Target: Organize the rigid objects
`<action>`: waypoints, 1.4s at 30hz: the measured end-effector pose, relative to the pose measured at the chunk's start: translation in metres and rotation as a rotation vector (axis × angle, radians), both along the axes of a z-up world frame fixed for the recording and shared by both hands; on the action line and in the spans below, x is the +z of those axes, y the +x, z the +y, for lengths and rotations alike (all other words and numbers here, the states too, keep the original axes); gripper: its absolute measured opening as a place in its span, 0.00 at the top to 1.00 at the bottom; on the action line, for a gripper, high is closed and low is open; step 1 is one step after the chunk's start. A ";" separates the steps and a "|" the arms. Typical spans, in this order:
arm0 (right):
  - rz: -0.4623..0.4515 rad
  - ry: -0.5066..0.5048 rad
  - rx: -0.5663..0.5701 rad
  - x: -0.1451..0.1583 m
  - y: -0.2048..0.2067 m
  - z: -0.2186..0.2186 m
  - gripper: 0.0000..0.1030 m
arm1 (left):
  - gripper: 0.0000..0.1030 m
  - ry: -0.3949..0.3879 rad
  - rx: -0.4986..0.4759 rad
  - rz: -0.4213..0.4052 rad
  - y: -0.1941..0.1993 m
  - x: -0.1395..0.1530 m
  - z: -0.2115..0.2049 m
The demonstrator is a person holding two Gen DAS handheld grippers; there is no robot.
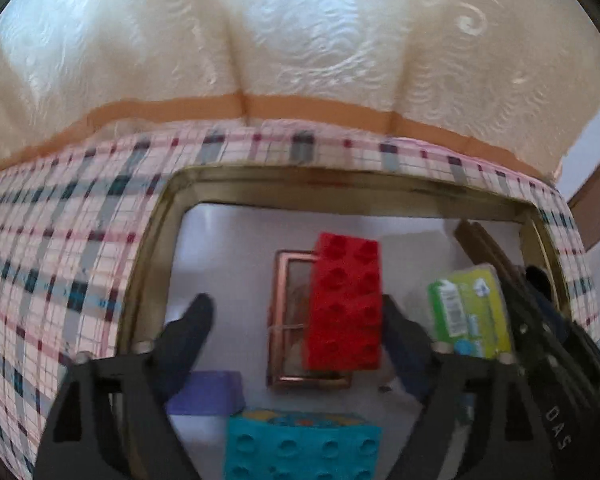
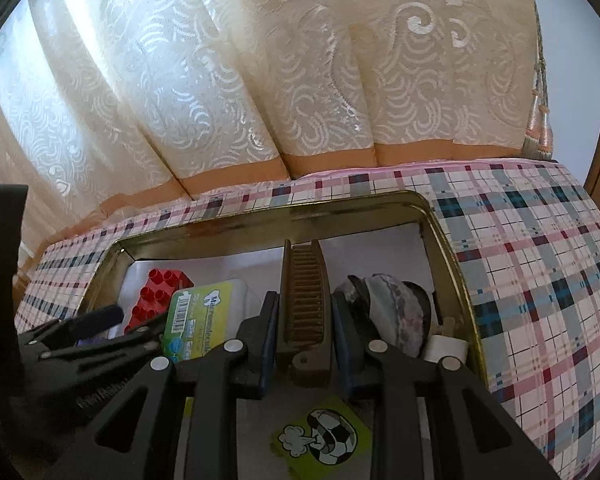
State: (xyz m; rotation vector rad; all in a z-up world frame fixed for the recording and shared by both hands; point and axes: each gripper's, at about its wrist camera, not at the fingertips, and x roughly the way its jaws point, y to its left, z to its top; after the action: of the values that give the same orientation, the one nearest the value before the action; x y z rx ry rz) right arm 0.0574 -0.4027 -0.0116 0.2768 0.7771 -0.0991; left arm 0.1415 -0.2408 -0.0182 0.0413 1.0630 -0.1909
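A gold-rimmed tin box (image 1: 340,174) lined with white paper sits on a plaid cloth. My left gripper (image 1: 298,316) is open above it; a red toy brick (image 1: 346,304) lies between its fingers against the right one, resting on a copper frame (image 1: 284,320). A teal brick (image 1: 300,446) and a purple block (image 1: 208,394) lie nearer. My right gripper (image 2: 305,316) is shut on a brown comb (image 2: 305,304), held upright over the tin (image 2: 444,232). The red brick (image 2: 158,296) and a green packet (image 2: 198,320) show at its left.
A green packet (image 1: 470,308) lies right of the red brick. A grey stone (image 2: 388,308), a white roll (image 2: 446,350) and a football card (image 2: 326,438) are in the tin's right part. The plaid cloth (image 2: 540,280) surrounds the tin; a cream curtain (image 2: 260,80) hangs behind.
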 end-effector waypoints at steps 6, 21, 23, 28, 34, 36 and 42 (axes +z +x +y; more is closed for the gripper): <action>-0.098 -0.090 -0.054 0.010 -0.023 0.006 0.40 | 0.01 0.007 -0.020 -0.068 -0.017 0.002 0.001; -0.425 -0.139 -0.139 0.027 -0.069 0.017 0.14 | 0.00 -0.057 0.002 -0.542 -0.078 0.034 0.030; -0.456 -0.172 -0.149 0.028 -0.072 0.019 0.14 | 0.00 -0.072 0.007 -0.587 -0.084 0.035 0.035; -0.521 -0.206 -0.209 0.033 -0.087 0.020 0.14 | 0.00 -0.062 0.005 -0.659 -0.097 0.037 0.038; -0.567 -0.240 -0.253 0.039 -0.100 0.021 0.14 | 0.00 -0.073 0.002 -0.717 -0.112 0.038 0.043; -0.572 -0.249 -0.254 0.039 -0.105 0.023 0.14 | 0.00 -0.071 -0.003 -0.712 -0.114 0.038 0.044; -0.572 -0.251 -0.275 0.039 -0.117 0.028 0.14 | 0.00 -0.090 -0.010 -0.712 -0.124 0.037 0.048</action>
State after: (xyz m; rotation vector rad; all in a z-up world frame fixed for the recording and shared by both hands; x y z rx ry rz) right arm -0.0599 -0.3745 0.0274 0.1579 0.1513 -0.3574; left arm 0.0178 -0.1926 0.0191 0.0299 0.3444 -0.2112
